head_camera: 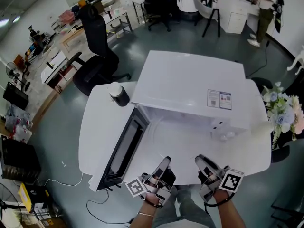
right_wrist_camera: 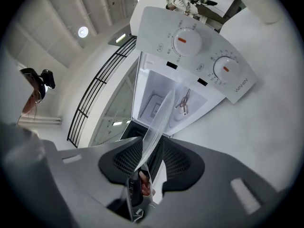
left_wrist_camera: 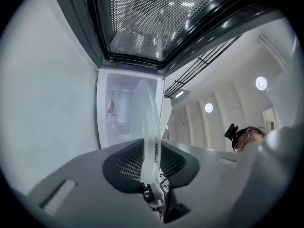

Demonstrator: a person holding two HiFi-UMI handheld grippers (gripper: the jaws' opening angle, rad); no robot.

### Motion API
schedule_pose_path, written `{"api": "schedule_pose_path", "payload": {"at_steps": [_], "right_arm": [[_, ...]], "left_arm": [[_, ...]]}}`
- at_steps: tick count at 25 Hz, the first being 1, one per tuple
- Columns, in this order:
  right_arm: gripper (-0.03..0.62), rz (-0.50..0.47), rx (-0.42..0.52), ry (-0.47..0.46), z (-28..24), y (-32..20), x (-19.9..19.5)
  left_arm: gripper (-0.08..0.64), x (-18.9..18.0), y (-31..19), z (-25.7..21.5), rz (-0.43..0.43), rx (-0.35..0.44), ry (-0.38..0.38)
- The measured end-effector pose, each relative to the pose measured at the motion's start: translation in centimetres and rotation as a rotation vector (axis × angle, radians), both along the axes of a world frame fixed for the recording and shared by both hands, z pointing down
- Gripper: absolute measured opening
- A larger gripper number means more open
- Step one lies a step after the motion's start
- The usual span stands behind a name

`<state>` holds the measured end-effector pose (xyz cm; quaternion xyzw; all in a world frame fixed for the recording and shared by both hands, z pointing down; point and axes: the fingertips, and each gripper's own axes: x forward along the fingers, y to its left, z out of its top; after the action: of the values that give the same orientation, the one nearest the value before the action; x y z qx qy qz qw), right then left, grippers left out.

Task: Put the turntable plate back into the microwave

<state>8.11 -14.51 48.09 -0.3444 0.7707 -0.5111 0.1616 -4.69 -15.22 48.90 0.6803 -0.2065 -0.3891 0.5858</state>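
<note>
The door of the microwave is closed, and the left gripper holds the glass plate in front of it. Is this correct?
Not quite. The door is open and swung out to the side, as the head view shows. The rest holds: the left gripper is shut on the glass plate in front of the microwave.

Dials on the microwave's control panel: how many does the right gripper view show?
2, both on the control panel: first dial at upper centre, second dial to its lower right; none seems hidden.
</note>
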Motion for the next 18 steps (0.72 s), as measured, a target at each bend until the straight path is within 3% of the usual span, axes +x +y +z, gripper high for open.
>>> {"api": "schedule_pose_path", "payload": {"at_steps": [4, 8, 13, 18], "right_arm": [[0.112, 0.010, 0.012, 0.023, -0.3, 0.7, 1.1], [0.109, 0.075, 0.038, 0.126, -0.2, 1.2, 3.3], [0.107, 0.208, 0.049, 0.431, 1.1, 1.2, 6.7], [0.091, 0.265, 0.094, 0.703, 1.3, 1.0, 7.7]], "left_arm": [[0.069, 0.0, -0.4, 0.0, -0.011, -0.001, -0.003], [0.069, -0.1, -0.6, 0.1, -0.026, -0.004, -0.004], [0.071, 0.0, -1.0, 0.2, -0.037, -0.005, -0.015], [0.072, 0.4, -1.4, 0.4, -0.044, -0.008, -0.025]]}}
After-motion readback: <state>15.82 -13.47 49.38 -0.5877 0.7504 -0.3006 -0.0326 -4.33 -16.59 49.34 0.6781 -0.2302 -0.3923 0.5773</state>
